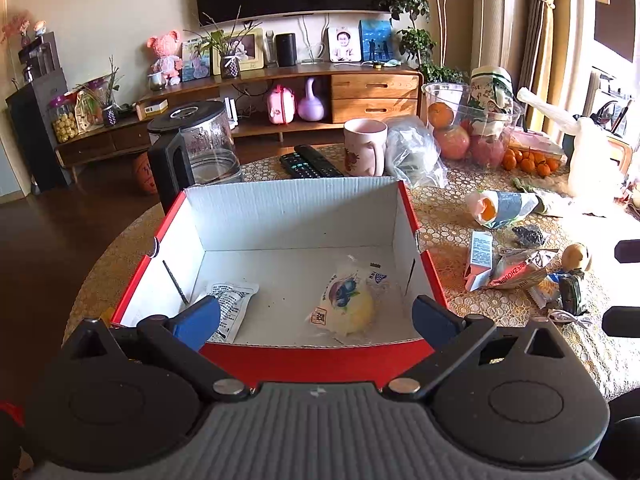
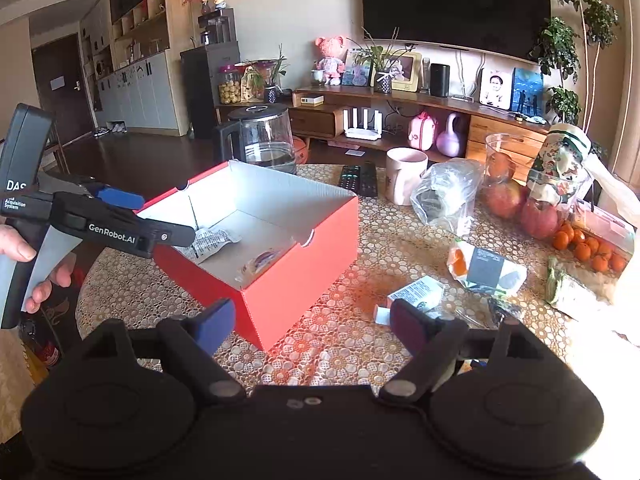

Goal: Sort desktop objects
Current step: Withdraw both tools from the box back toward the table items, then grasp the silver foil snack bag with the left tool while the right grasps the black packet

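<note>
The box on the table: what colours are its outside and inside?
Box: red outside, white inside; clearest in the right wrist view.

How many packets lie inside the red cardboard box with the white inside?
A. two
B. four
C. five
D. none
A: the red cardboard box holds just a flat printed white sachet and a clear-wrapped yellow bun with a blueberry picture, seen in the left wrist view.

Black grippers (image 1: 316,320), blue fingertips (image 2: 216,326)

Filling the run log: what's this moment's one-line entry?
left gripper: open, empty, over red box | right gripper: open, empty | box: two packets
</note>
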{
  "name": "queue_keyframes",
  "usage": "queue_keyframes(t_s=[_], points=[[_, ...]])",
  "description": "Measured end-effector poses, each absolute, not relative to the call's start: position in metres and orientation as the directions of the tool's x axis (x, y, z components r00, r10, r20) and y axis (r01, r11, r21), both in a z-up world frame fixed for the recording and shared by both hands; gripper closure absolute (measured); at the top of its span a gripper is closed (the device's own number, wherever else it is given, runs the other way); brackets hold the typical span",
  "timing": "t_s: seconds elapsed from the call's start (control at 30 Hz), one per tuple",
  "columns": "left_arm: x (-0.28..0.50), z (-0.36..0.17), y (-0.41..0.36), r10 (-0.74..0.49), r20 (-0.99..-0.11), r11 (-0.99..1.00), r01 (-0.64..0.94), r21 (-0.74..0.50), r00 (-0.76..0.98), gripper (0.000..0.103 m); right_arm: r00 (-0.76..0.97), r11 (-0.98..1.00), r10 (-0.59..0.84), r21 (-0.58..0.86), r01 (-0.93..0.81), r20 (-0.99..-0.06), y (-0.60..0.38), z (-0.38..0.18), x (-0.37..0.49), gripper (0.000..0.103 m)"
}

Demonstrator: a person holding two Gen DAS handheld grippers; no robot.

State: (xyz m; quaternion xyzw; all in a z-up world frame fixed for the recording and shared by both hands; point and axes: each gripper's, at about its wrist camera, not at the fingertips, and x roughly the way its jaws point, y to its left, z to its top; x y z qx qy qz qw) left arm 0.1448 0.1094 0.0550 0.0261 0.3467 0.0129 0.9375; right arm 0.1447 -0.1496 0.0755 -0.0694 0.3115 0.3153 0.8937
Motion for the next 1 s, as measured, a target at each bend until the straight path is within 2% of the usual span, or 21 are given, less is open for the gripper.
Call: queue_keyframes(t_s=[0.27,0.63,1.0], points=[[0.123,0.059,0.084,-0.033,-0.593,0.999,0.027,-0.02,0.804,0.0,0.676,0.847,0.472,0.08,-0.525,-0.566,-0.194,0.067,0.13,0.018],[0.108,0.047,0.018,-0.1,-0.536,0.99,0.136,0.027,0.838,0.0,0.71,0.897,0.391,0.069,-0.437,-0.585,-0.248,0.046,0.125,0.018],[0.131,0.02,-0.039,-0.178,-0.549,0.969,0.244,0.049,0.817,0.0,0.721,0.923,0.333,0.052,-0.382,-0.607,-0.273,0.017,0.136,0.018]])
